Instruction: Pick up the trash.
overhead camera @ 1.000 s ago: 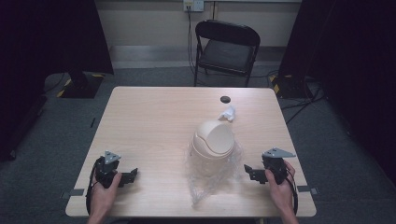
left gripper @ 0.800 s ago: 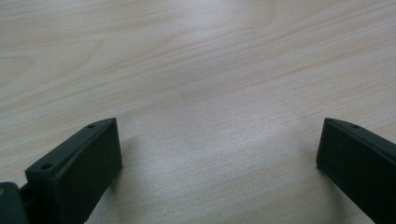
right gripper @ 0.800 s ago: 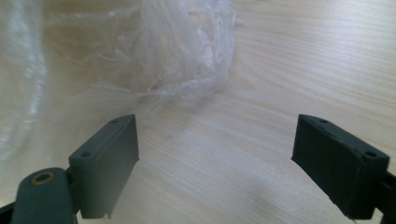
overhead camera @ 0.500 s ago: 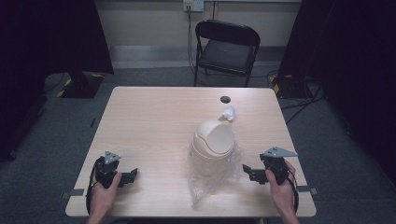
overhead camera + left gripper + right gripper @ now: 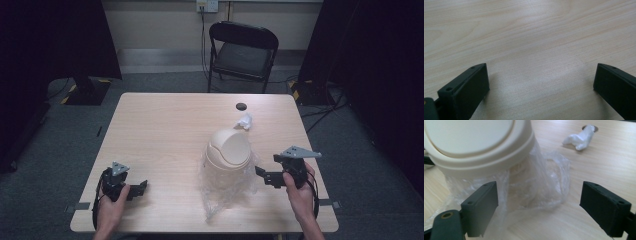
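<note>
Cream swing-lid bin (image 5: pixel 228 152) stands in a crumpled clear plastic bag (image 5: pixel 220 192) on the bench (image 5: pixel 165 130), right of centre. Right tool (image 5: pixel 264 176) hovers just beside it, jaws wide and empty. Left tool (image 5: pixel 138 189) rests near the bench's front left edge, jaws also wide.

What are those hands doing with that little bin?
A person holds a gripper in each hand at a table. The right gripper is open beside a small cream bin that has a clear plastic bag spilling out around it. The left gripper is open over bare wood, holding nothing. A crumpled white tissue lies behind the bin.
</note>
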